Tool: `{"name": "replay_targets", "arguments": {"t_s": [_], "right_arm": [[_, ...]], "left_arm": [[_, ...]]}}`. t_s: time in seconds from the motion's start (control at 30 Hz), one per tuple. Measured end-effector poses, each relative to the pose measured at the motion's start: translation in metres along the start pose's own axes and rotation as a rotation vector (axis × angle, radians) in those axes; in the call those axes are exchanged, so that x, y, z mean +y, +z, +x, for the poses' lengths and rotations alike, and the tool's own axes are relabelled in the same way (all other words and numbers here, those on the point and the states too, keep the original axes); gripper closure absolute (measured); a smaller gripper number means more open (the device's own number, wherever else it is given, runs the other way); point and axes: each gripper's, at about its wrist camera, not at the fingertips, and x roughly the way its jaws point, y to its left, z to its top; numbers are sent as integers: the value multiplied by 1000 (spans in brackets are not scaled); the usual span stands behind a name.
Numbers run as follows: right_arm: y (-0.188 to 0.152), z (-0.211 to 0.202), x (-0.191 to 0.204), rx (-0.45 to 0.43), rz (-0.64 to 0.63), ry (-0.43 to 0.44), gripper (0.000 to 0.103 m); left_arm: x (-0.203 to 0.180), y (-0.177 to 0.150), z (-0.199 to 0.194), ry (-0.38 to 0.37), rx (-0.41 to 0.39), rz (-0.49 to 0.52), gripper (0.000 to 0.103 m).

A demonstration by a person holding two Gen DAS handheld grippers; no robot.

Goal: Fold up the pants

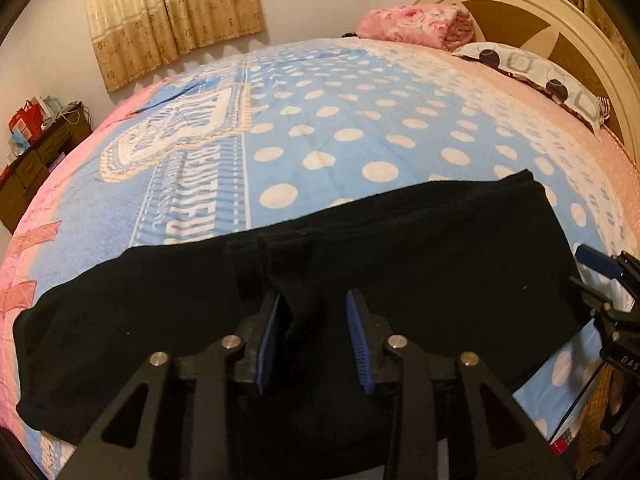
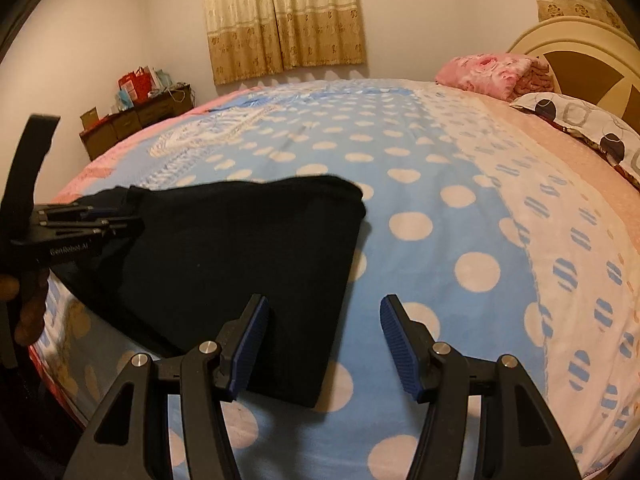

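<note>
Black pants (image 1: 360, 264) lie folded lengthwise across the lower frame on the dotted bed (image 1: 360, 120).
Left gripper (image 1: 316, 320) stands parted around a raised fold, not pinching; right gripper (image 2: 324, 332) hangs open and empty at the pants' end. Pinch both layers squarely before lifting.

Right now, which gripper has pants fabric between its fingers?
The left gripper: a raised fold of the black pants stands between its blue pads. The right gripper is open over the dotted blanket at the pants' end, nothing between its fingers.

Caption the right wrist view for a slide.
Open right gripper at the edge of black pants on a polka-dot blanket.
</note>
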Motion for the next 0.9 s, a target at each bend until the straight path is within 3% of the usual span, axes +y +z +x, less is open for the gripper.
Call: {"name": "replay_targets", "arguments": {"t_s": [0.17,0.27,0.43,0.6,0.77,0.9], "right_arm": [[-4,4,4,9,-21,-21,41],[-2,1,1,14,-5,-16,40],[0,-17,3,-65,15,-20,40],[8,-28,15,-130,10,33,40],[20,-16,44,-114,-76,109,40],[31,17,57,-41,-117,99,40]], "left_arm": [[14,-2,4,3,-6,-59,40],[23,-5,0,-18,6,-80,40],[35,-15,-7,-11,6,-76,39],[37,-18,-5,-6,-3,-80,33],[42,-22,-3,-20,-11,-95,29],[44,-23,-4,-25,-13,-92,28]]}}
